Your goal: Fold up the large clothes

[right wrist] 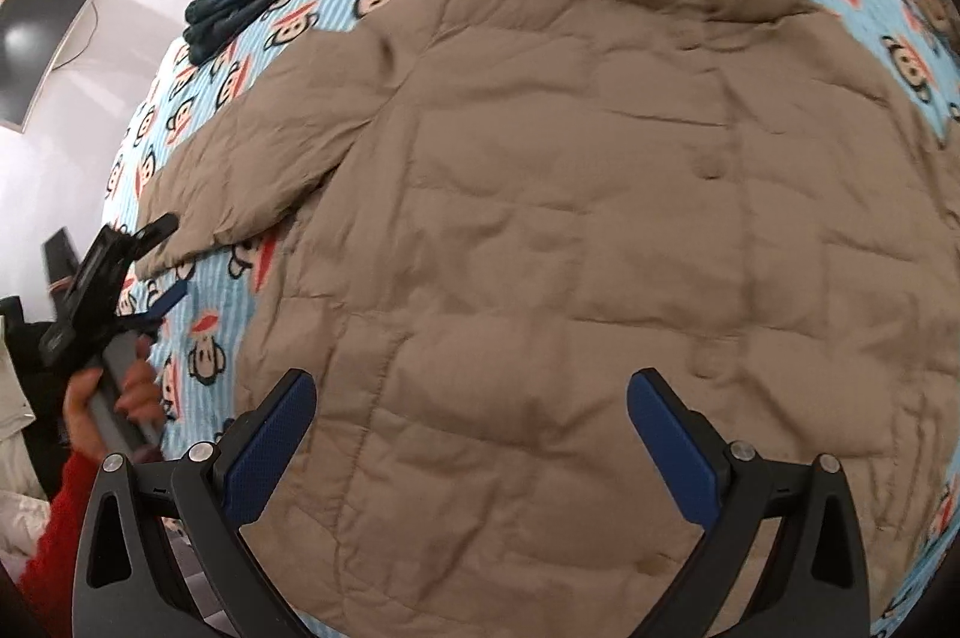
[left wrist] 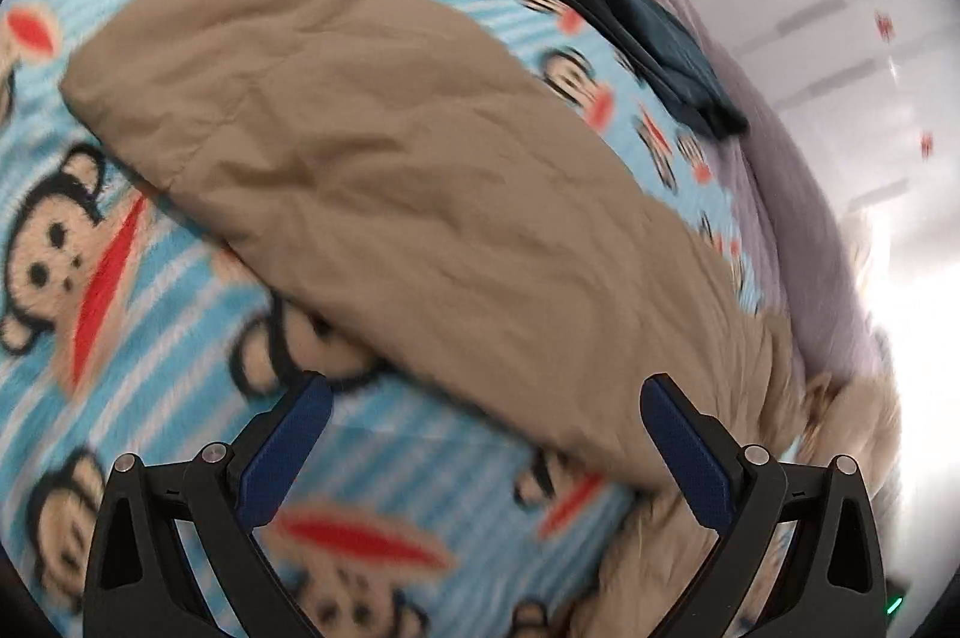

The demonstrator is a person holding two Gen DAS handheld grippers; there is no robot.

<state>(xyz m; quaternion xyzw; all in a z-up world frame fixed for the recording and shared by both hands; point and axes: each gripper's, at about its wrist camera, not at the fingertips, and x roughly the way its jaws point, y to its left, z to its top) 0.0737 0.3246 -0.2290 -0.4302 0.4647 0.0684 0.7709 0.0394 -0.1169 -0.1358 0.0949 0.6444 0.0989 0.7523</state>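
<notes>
Coat (right wrist: 570,230) lies spread flat across the bed (right wrist: 228,302), nothing folded. Left gripper (left wrist: 486,434) and right gripper (right wrist: 471,428) both gape empty. Sleeve (left wrist: 360,146) wants grabbing next.

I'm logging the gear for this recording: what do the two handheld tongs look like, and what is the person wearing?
Both the left tongs and the right tongs have black angular frames with silver rivets and blue textured fingers. The right wrist view shows a grey handle and a red sleeve.
</notes>
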